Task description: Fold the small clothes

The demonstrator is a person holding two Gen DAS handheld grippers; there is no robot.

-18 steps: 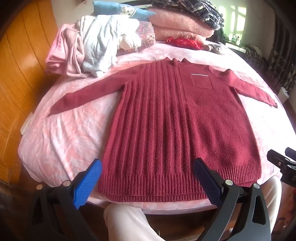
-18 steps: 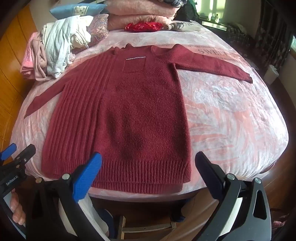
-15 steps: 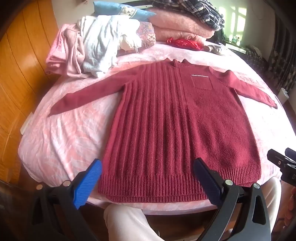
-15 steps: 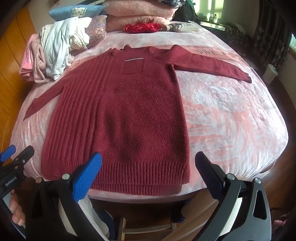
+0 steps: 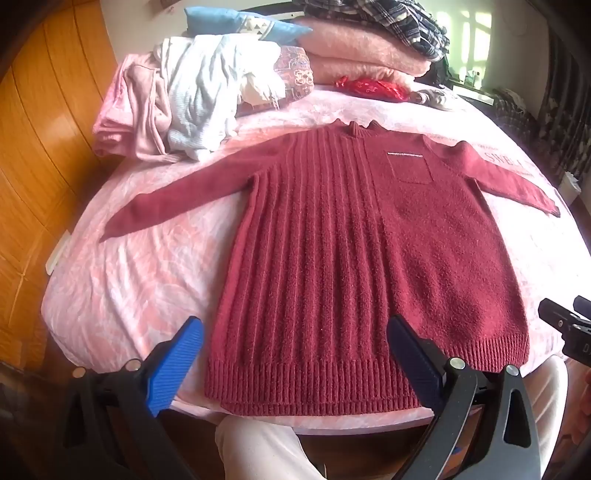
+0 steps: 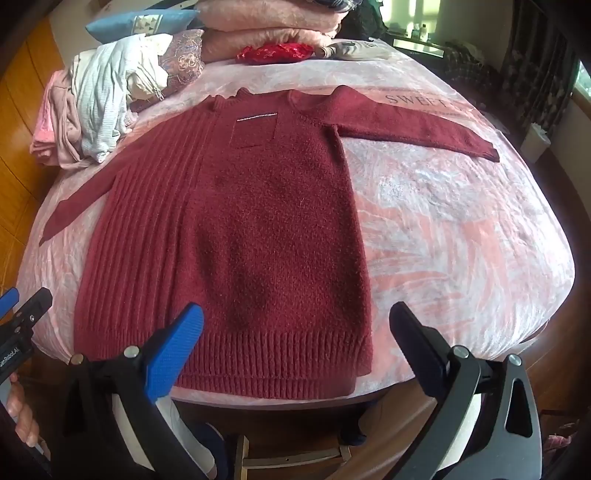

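Note:
A dark red knitted sweater (image 5: 351, 251) lies flat, front up, on a pink-covered table (image 5: 140, 280), both sleeves spread out and the ribbed hem at the near edge. It also shows in the right wrist view (image 6: 240, 229). My left gripper (image 5: 295, 354) is open and empty, held just above the hem's left half. My right gripper (image 6: 295, 339) is open and empty above the hem's right corner. Each gripper's tip shows at the edge of the other's view.
A heap of pale and pink clothes (image 5: 177, 107) lies at the far left. Folded pink blankets (image 5: 362, 59), a blue cushion (image 5: 236, 26) and a red item (image 5: 373, 86) sit at the back. An orange wooden wall (image 5: 33, 155) stands left. A stool (image 6: 291, 461) is below the table edge.
Both grippers have moved slightly forward toward the sweater's hem. Both stay open and the sweater has not moved.

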